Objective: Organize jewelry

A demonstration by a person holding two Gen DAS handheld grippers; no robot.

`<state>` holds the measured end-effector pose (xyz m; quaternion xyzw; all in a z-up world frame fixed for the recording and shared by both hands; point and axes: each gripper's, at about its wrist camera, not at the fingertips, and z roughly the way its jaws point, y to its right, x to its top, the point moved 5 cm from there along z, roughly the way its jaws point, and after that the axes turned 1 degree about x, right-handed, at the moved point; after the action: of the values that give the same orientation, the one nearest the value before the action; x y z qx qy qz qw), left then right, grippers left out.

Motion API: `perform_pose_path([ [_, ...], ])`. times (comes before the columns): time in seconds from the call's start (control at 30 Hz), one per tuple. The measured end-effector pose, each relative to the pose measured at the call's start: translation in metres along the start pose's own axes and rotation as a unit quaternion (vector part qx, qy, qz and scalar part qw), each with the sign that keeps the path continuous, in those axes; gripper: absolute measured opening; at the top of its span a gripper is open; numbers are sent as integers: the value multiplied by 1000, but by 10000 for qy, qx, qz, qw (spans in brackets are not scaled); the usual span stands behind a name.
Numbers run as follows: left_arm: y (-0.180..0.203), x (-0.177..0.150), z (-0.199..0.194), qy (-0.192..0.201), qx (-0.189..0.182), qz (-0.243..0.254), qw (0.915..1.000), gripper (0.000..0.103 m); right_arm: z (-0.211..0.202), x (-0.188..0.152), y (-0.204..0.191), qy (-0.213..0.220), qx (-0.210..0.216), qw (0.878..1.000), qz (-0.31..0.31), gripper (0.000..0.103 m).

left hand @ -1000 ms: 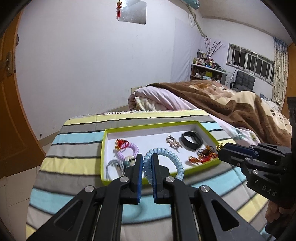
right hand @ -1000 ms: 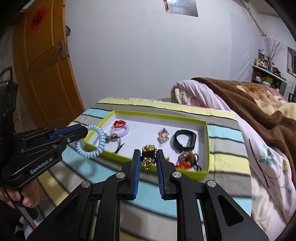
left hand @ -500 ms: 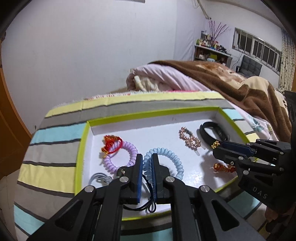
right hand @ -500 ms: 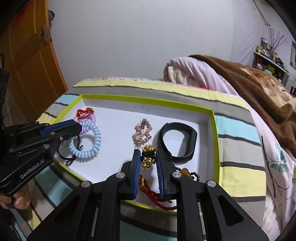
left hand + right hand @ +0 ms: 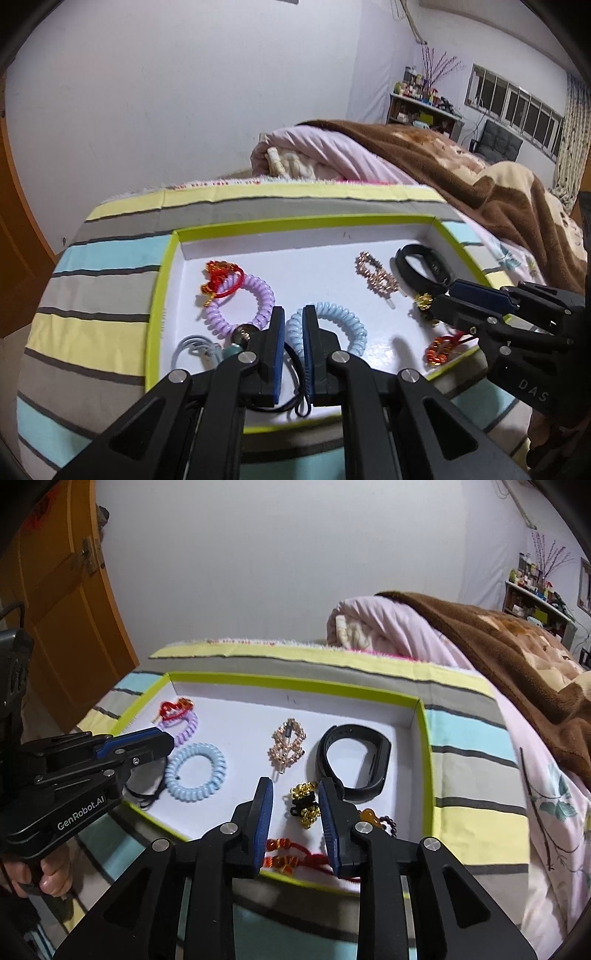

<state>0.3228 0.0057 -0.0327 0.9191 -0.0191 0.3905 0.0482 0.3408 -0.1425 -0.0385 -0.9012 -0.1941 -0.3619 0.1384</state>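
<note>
From the left wrist view, the left tool (image 5: 293,325) pinches one side of a pale blue coil hair tie (image 5: 347,325), which rests on the white floor of a shallow green-edged tray (image 5: 162,266) lying on a bed with a striped cover (image 5: 110,258). Counted in the tray here: one lilac coil tie (image 5: 255,291) with one red cord bracelet (image 5: 225,278) lying across it, one rose-gold hair clip (image 5: 376,273), one black wristband (image 5: 424,266), one red beaded bracelet (image 5: 441,349), and a grey loop (image 5: 192,345) at the near left corner, partly hidden, so what it is stays unclear. The right tool (image 5: 439,301) enters from the right, with a gold-bead ornament (image 5: 423,301) at its tip.

From the right wrist view, the right tool (image 5: 295,801) has its jaws opening; the gold-bead ornament on a black tie (image 5: 304,803) lies on the tray floor between the two blue pads (image 5: 264,812), touching neither. The black wristband (image 5: 354,760) sits just beside the right finger, the rose-gold clip (image 5: 288,746) is near the tray's middle, and one red cord bracelet with beads (image 5: 291,853) lies below the fingers at the near rim. The left tool (image 5: 162,744) holds the blue coil tie (image 5: 195,771) at its left edge. One hand (image 5: 51,875) grips that tool's handle.
</note>
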Motion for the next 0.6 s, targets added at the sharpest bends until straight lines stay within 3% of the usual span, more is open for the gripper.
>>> perform_pose_path([
  [0.17, 0, -2, -35, 262, 50, -50, 9996, 11, -36, -4, -6, 283, -53, 9996, 69, 27],
  [0.23, 0, -9, -52, 374, 51, -78, 9993, 20, -53, -11, -10, 382, -122, 9991, 108, 27],
  [0.6, 12, -61, -132, 721, 227, -73, 9971, 21, -135, -70, -45, 737, -396, 9965, 51, 27],
])
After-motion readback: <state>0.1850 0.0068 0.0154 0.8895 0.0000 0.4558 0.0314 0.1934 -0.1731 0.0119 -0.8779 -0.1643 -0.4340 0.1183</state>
